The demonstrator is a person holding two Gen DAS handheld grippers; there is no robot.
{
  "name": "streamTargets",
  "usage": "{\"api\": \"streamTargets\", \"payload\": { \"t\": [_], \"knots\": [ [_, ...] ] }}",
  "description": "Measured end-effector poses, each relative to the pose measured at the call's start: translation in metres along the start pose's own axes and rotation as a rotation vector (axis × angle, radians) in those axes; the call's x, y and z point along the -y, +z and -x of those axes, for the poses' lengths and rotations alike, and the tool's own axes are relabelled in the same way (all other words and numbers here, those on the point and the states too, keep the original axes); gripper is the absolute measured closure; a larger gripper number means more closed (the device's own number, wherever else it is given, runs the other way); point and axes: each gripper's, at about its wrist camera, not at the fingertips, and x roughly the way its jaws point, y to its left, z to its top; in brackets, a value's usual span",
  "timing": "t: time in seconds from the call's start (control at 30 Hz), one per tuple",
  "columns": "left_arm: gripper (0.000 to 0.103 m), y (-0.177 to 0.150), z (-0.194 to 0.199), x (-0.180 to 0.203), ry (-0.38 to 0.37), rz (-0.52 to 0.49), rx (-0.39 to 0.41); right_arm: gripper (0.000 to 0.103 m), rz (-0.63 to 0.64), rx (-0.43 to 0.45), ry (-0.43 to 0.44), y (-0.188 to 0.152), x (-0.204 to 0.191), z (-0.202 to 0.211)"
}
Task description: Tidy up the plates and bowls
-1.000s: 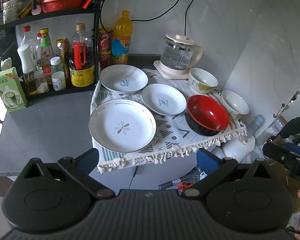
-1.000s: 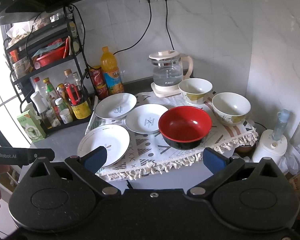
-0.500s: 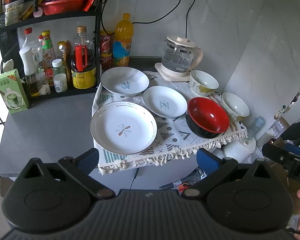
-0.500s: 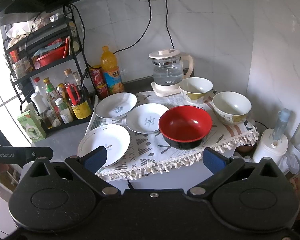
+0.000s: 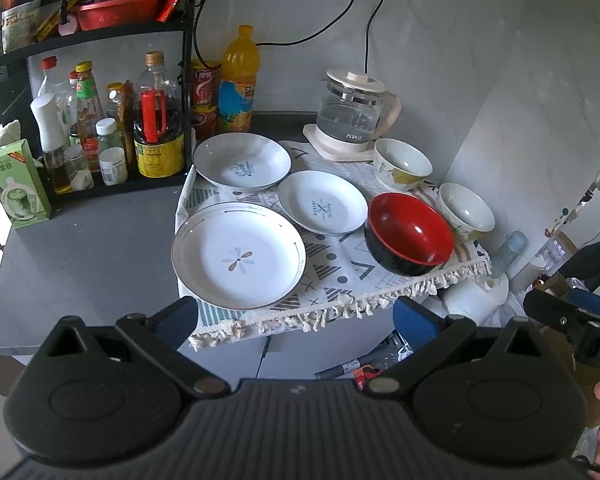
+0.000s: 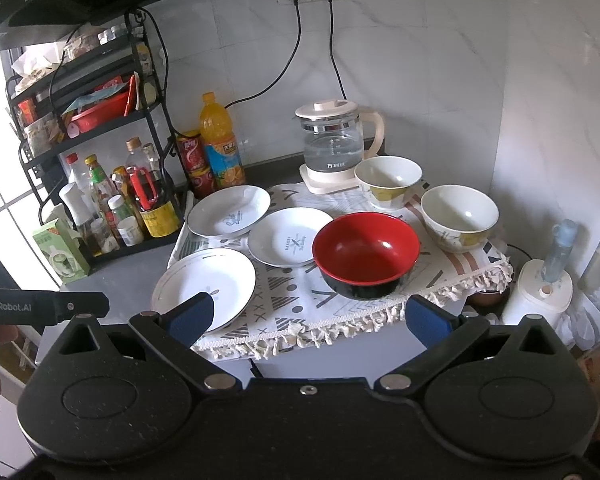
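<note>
Nothing is gathered yet: this looks like the opening approach, with both tools held back from the dark grey surface [image 5: 80, 248] and no dish touched. The left gripper [image 5: 296, 320] has its blue-padded fingers spread wide and empty, hanging just off the fringed edge of the patterned white cloth [image 5: 340, 276]. The right gripper [image 6: 308, 318] is likewise wide apart and empty, facing the round red-and-black bowl [image 6: 366, 254].

On the cloth lie three plates: a large white plate with a petal motif [image 5: 238, 255] nearest the front, a small white plate with a crossed emblem [image 5: 322, 207] just beside it, and a deep white plate with blue script [image 5: 242, 166] behind. Two cream ceramic bowls with yellow leaf prints [image 6: 459, 216] stand near the wall, apart from each other and from the red one.

The next move probably calls for closing on one dish's rim, most likely a plate to stack on another or a cream bowl to nest, with the fingers lowered to straddle the thin edge.

Readable writing: "GenRobot.AI" on the other tool's black arm in the right view. The glass electric kettle [image 6: 334, 142] carries a short printed mark, and the orange drink bottle [image 6: 219, 142] a label, both too small to read.
</note>
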Motion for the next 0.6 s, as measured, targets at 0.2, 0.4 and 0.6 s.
{"api": "streamTargets", "payload": {
  "t": [0.2,0.4,0.6],
  "knots": [
    [0.000,0.000,-0.005,0.001,-0.008,0.005,-0.005,0.000,-0.001,0.003,-0.009,-0.001,0.003,0.000],
    [0.000,-0.001,-0.009,0.005,-0.010,0.008,-0.012,0.000,-0.016,0.001,-0.009,-0.002,0.008,-0.003],
    [0.000,0.003,-0.012,0.008,-0.008,0.008,-0.012,0.000,-0.033,0.005,-0.021,0.000,0.016,-0.006]
  ]
}}
